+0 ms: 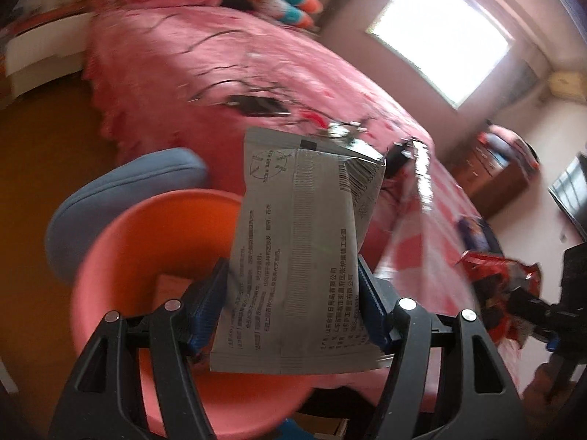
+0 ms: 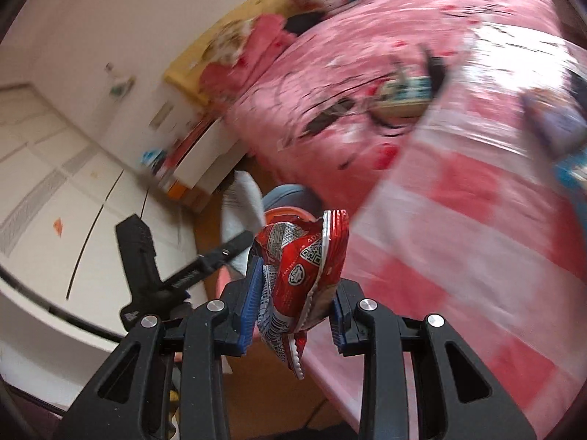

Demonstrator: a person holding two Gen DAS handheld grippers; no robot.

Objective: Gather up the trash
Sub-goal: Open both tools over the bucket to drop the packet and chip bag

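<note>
Both grippers loaded | left gripper [image 1: 293, 308]: grey packet [image 1: 297, 256] | right gripper [image 2: 295, 293]: red wrapper [image 2: 304, 275]

1. Daylight was admitted through a blown-out window [image 1: 442, 35] at upper right of the left wrist view.
2. Motion blur was smeared across the pink bed [image 1: 220, 84], more heavily in the right wrist view.
3. Glare was thrown off a glossy striped plastic sheet [image 2: 488, 168].
4. Edges were bent and darkened by the fisheye.

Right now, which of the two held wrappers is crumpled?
The red snack wrapper in the right gripper is crumpled; the grey sachet in the left gripper is flat.
</note>
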